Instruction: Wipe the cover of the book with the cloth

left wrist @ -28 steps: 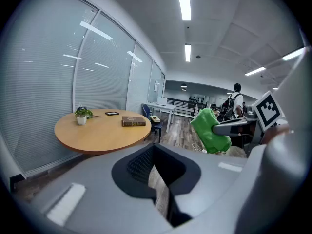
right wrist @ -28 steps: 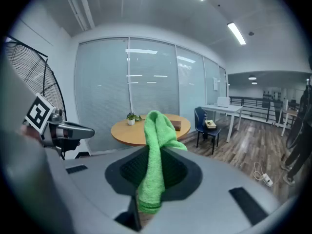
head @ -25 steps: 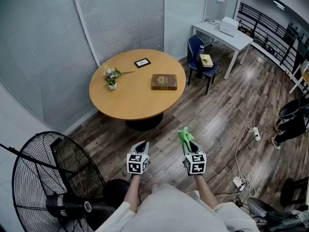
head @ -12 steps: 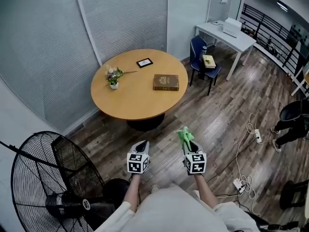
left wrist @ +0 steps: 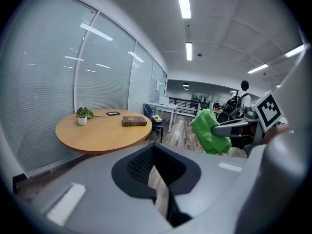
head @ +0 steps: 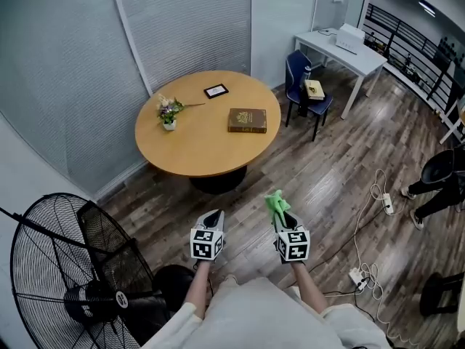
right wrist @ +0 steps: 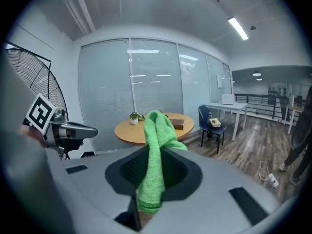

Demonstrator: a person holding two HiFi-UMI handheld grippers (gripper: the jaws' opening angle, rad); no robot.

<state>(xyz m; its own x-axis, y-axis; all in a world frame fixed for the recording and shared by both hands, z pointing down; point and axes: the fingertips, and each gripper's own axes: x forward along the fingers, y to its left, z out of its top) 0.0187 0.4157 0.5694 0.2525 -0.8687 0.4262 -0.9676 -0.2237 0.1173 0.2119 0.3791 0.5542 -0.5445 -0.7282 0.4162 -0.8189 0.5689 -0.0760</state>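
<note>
- Standing on the wooden floor (head: 320, 173) well short of the round table (head: 196, 151), the person holds both grippers low and side by side; the head view alone shows this whole layout.
- The right gripper (head: 282, 220) has its jaws clamped on a green cloth (head: 275, 203). Its own view shows the cloth pinched near its lower end, with the rest rising in a folded bunch above the jaw tips.
- The left gripper (head: 213, 217) has its jaws drawn narrow, almost together. Its own view shows only a thin sliver of floor in the gap and nothing gripped.
- The brown book (head: 247, 120) lies flat and closed near the table's right edge, well apart from both grippers.
- On the same table, a small potted plant (head: 168, 113) stands near the left edge and a dark framed item (head: 216, 91) lies near the far edge.
- From above, a large black fan (head: 73, 275) stands to the person's left. A blue chair (head: 301, 86) stands by a white desk (head: 349, 53) beyond the table's right side, and cables (head: 367, 267) trail on the floor at right.
- The left gripper view looks level across the table top and catches the cloth in the other gripper from the side, which the head view shows only from above.
- The right gripper view has the cloth covering part of the table, with the book peeking out just to its right and the left gripper at its left edge.
</note>
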